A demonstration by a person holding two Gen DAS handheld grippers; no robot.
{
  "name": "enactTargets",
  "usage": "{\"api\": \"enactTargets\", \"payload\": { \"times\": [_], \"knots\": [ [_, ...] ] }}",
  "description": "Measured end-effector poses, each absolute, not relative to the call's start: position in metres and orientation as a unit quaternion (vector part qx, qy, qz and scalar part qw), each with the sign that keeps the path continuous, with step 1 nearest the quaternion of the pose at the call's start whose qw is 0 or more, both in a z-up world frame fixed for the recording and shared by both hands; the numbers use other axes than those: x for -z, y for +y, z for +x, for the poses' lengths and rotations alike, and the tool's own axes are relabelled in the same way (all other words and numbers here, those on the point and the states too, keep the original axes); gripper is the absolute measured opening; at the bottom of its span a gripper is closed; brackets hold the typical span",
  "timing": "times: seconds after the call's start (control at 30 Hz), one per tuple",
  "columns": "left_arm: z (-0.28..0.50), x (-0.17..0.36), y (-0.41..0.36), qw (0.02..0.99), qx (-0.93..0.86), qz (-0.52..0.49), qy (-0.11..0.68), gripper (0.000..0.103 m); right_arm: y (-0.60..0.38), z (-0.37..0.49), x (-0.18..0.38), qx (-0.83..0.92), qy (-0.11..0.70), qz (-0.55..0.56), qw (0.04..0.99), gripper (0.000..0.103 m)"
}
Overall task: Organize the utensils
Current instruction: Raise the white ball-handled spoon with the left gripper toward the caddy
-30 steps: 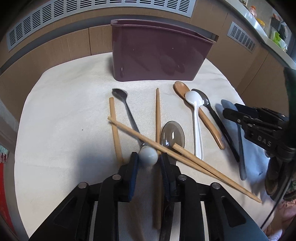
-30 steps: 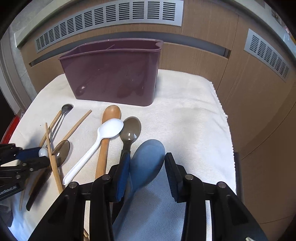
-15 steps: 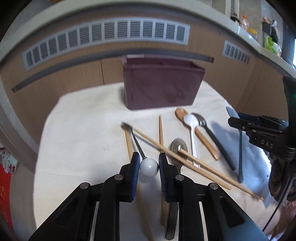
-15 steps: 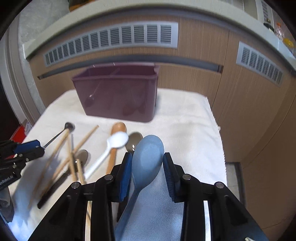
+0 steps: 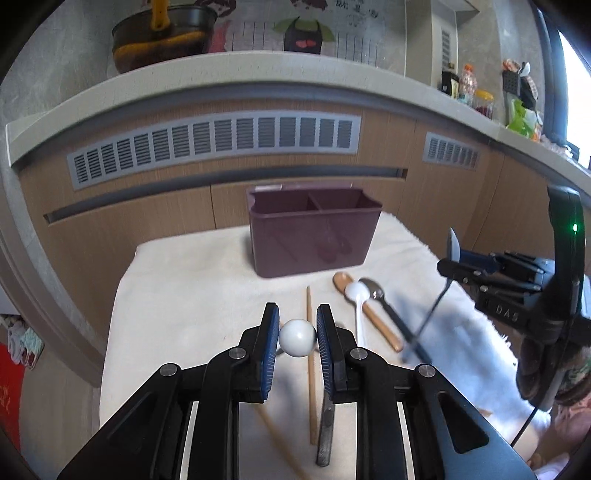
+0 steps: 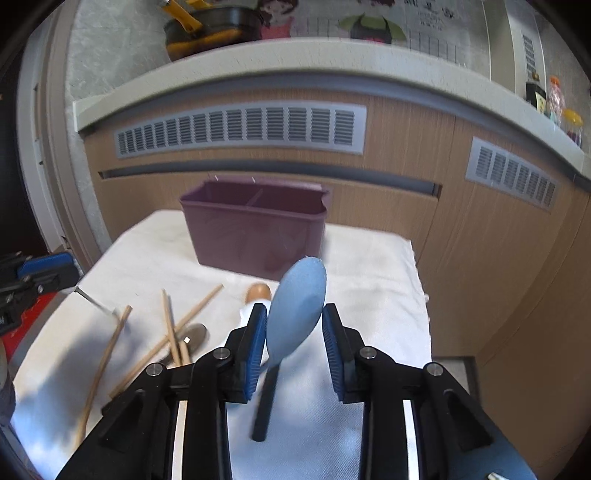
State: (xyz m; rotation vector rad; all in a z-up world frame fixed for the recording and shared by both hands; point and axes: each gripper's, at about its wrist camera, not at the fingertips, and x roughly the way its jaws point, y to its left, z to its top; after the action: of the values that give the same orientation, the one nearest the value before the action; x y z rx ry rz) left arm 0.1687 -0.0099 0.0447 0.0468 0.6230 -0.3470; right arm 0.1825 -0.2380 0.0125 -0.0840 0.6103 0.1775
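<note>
My left gripper [image 5: 297,338] is shut on the white ball end [image 5: 297,337] of a thin black spoon, held up off the cloth. My right gripper [image 6: 294,334] is shut on a blue spoon [image 6: 298,312], lifted with its bowl up; it also shows in the left wrist view [image 5: 451,245]. A purple two-compartment holder [image 5: 314,230] stands at the back of the white cloth, also in the right wrist view [image 6: 255,223]. Wooden chopsticks [image 6: 168,326], a wooden spoon [image 5: 369,312], a white spoon [image 5: 357,295] and a dark spoon [image 5: 388,314] lie on the cloth.
The table under the white cloth [image 5: 192,280] ends close on the left and right. A wooden cabinet front with grey vents [image 5: 214,146] rises behind the holder. A countertop with a pot [image 5: 162,33] and bottles [image 5: 467,86] runs above it.
Both grippers have risen and tilted up from the cloth. The left one lifted the ball-end spoon off the chopsticks. The right one lifted the blue spoon.
</note>
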Motion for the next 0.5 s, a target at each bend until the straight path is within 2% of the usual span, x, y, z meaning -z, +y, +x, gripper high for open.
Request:
{"api": "enactTargets", "payload": {
  "times": [0.07, 0.37, 0.43, 0.5],
  "knots": [
    [0.168, -0.055, -0.01, 0.94, 0.173, 0.019, 0.295, 0.021, -0.235, 0.178, -0.019, -0.09, 0.287, -0.049, 0.952, 0.012],
    [0.171, -0.083, 0.0, 0.945, 0.177, -0.015, 0.276, 0.02, -0.237, 0.179, -0.027, -0.111, 0.287, -0.038, 0.951, 0.01],
    [0.17, -0.084, 0.002, 0.945, 0.174, -0.018, 0.276, 0.016, -0.242, 0.181, -0.025, -0.109, 0.29, -0.032, 0.95, 0.01],
    [0.17, -0.085, 0.004, 0.946, 0.174, -0.021, 0.274, 0.016, -0.247, 0.183, -0.024, -0.11, 0.296, -0.022, 0.949, 0.01]
  ]
}}
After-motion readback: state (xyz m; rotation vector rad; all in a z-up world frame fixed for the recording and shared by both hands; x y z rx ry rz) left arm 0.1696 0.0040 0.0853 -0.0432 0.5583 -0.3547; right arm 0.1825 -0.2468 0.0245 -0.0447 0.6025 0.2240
